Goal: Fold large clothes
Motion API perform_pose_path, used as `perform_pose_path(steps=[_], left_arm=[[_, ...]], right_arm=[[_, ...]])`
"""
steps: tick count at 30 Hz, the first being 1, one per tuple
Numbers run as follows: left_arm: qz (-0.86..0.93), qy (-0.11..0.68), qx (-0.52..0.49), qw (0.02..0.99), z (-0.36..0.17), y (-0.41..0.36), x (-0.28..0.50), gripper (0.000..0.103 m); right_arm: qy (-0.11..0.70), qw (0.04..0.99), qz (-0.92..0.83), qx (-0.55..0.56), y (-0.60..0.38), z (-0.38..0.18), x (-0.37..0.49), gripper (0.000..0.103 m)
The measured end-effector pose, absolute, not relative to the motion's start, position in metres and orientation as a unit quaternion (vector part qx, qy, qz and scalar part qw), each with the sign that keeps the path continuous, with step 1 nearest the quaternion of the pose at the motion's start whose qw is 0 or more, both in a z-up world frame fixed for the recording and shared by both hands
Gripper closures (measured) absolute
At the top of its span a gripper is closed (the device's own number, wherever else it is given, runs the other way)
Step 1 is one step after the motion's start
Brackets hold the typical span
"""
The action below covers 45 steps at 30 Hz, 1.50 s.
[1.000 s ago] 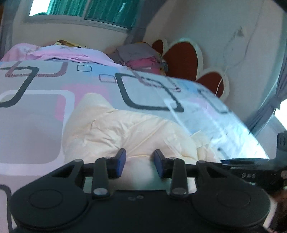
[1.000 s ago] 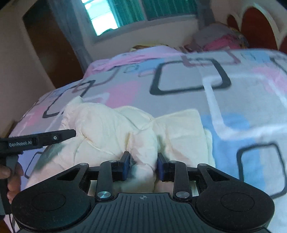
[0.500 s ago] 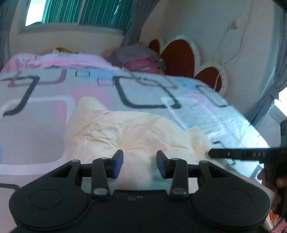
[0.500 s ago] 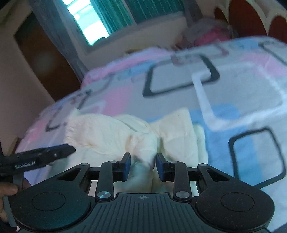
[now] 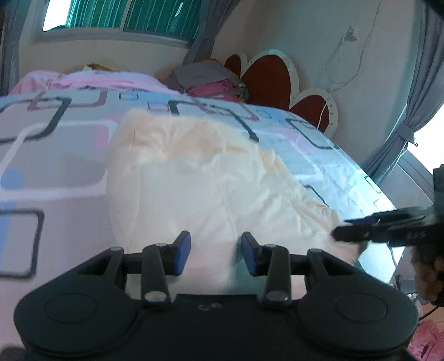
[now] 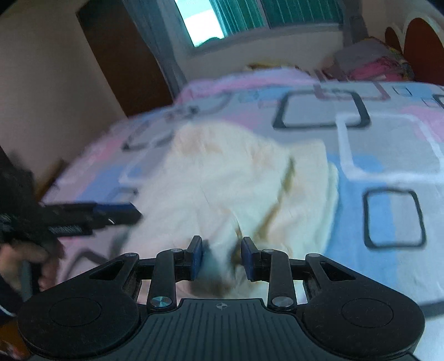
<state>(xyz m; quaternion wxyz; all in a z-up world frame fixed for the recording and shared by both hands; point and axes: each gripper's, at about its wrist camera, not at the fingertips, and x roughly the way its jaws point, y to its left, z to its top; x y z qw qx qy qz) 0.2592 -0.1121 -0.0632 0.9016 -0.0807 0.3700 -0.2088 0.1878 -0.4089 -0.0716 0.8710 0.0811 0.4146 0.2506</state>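
Note:
A large cream garment [image 5: 211,177] lies spread on the patterned bed sheet [image 5: 55,155]. In the left wrist view its near edge runs up between the blue pads of my left gripper [image 5: 216,254], which is shut on the cloth. The right gripper [image 5: 360,230] shows at the right of that view, its tip at the garment's right corner. In the right wrist view a bunched fold of the cream garment [image 6: 236,188] fills the gap of my right gripper [image 6: 220,258], shut on it. My left gripper [image 6: 116,212] appears at the left, with a hand [image 6: 30,258] behind it.
Folded clothes [image 5: 213,83] are piled at the far end of the bed beside a red heart-shaped headboard [image 5: 266,80]. A window with green blinds [image 5: 125,16] is behind. Grey curtains [image 5: 410,105] hang at the right. A dark doorway [image 6: 125,61] stands left of the bed.
Both grippers drew back and lifted with the garment's near edge. The crumpled cloth has been pulled out flatter and longer across the sheet.

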Motion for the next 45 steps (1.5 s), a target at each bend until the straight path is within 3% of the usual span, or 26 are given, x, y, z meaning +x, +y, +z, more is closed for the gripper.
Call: perform_pose_path(steps=[8, 13, 15, 17, 18, 23, 28, 35, 45], left_arm=[[-0.189, 0.39, -0.034, 0.901, -0.092, -0.132, 0.251, 0.064], [-0.186, 0.397, -0.042, 0.898, -0.081, -0.123, 0.259, 0.065], [-0.174, 0.373, -0.045, 0.91, -0.069, -0.113, 0.258, 0.057], [-0.16, 0.335, -0.039, 0.928, -0.055, -0.104, 0.263, 0.035], [-0.153, 0.318, -0.038, 0.935, -0.048, -0.1, 0.27, 0.034], [-0.164, 0.288, -0.035, 0.943, -0.022, -0.106, 0.33, 0.042], [-0.189, 0.296, -0.026, 0.936, -0.015, -0.125, 0.376, 0.046], [-0.208, 0.347, -0.025, 0.914, -0.052, -0.139, 0.427, 0.047], [-0.225, 0.398, -0.035, 0.889, -0.1, -0.147, 0.444, 0.048]], right_arm=[[0.462, 0.857, 0.217, 0.065, -0.399, -0.124, 0.185, 0.072], [0.439, 0.87, 0.211, 0.071, -0.407, -0.101, 0.184, 0.072], [0.405, 0.885, 0.208, 0.092, -0.419, -0.081, 0.182, 0.072], [0.374, 0.9, 0.2, 0.104, -0.424, -0.062, 0.192, 0.072], [0.358, 0.906, 0.198, 0.108, -0.423, -0.053, 0.2, 0.072], [0.326, 0.926, 0.175, 0.079, -0.389, -0.03, 0.263, 0.072], [0.345, 0.922, 0.168, 0.057, -0.353, -0.032, 0.315, 0.072], [0.399, 0.907, 0.13, 0.046, -0.345, -0.088, 0.363, 0.072], [0.436, 0.889, 0.115, 0.08, -0.369, -0.136, 0.367, 0.073]])
